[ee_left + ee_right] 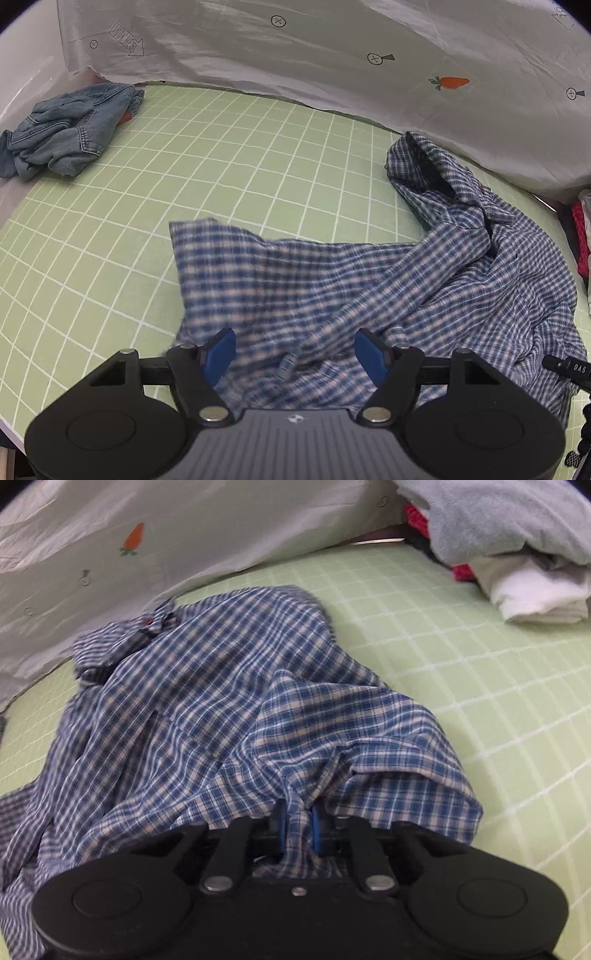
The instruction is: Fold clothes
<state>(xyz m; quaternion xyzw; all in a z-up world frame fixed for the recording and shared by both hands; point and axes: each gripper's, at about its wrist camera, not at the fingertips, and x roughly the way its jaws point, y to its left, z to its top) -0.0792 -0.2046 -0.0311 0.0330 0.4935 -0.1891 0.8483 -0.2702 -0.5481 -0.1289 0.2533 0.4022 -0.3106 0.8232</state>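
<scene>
A blue and white plaid shirt (424, 280) lies crumpled on the green grid mat (184, 166). My left gripper (295, 350) is open just above the shirt's near edge, with cloth lying between its blue pads (221, 350) but not pinched. In the right wrist view the same plaid shirt (207, 701) spreads to the left and ahead. My right gripper (297, 827) is shut on a bunched fold of the shirt, and cloth drapes over its fingers.
A crumpled denim garment (70, 133) lies at the mat's far left corner. A white printed sheet (332, 55) hangs along the back. A pile of grey, white and red clothes (517, 554) sits at the far right on the green mat (498, 701).
</scene>
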